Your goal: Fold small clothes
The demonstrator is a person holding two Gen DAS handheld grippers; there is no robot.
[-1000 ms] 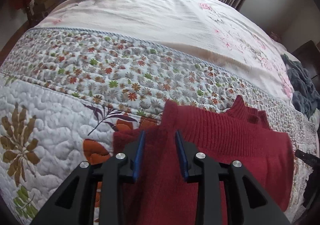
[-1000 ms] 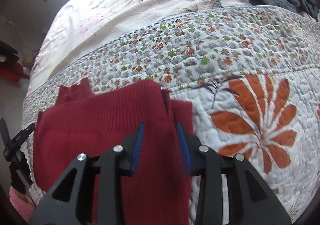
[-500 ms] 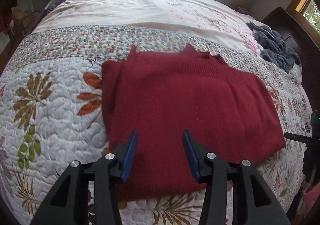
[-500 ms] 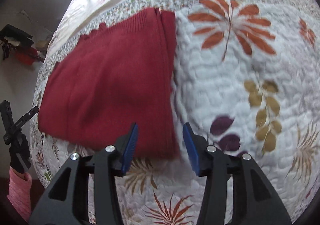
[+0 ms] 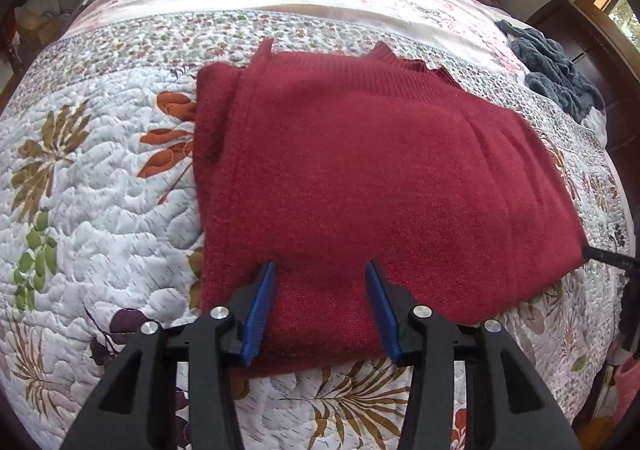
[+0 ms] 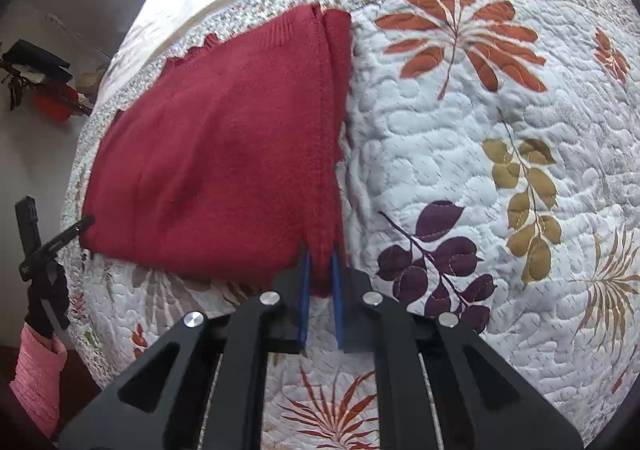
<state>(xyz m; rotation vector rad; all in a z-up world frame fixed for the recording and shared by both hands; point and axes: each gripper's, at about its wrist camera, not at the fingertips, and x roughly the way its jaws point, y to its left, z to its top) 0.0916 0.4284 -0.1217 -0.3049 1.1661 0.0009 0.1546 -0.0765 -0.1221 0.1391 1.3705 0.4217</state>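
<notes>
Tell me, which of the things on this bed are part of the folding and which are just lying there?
Part of the job:
- dark red knitted sweater, lying flat
- right gripper, fingers pinching the sweater's near corner
- left gripper, open over the near edge

Just lying about:
- dark grey fluffy blanket, bunched at the far side
- leaf-patterned white quilt under everything

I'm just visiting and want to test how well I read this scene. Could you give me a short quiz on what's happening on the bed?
1. True or false: the left hand-held gripper is clamped on the red sweater.
2. What does the right hand-held gripper pinch? A) the grey blanket B) the sweater's near corner C) the floral quilt
3. Fill in: the sweater lies on the ____.

Key: 1. False; its jaws stand wide apart over the near hem. 2. B. 3. Quilt.
</notes>
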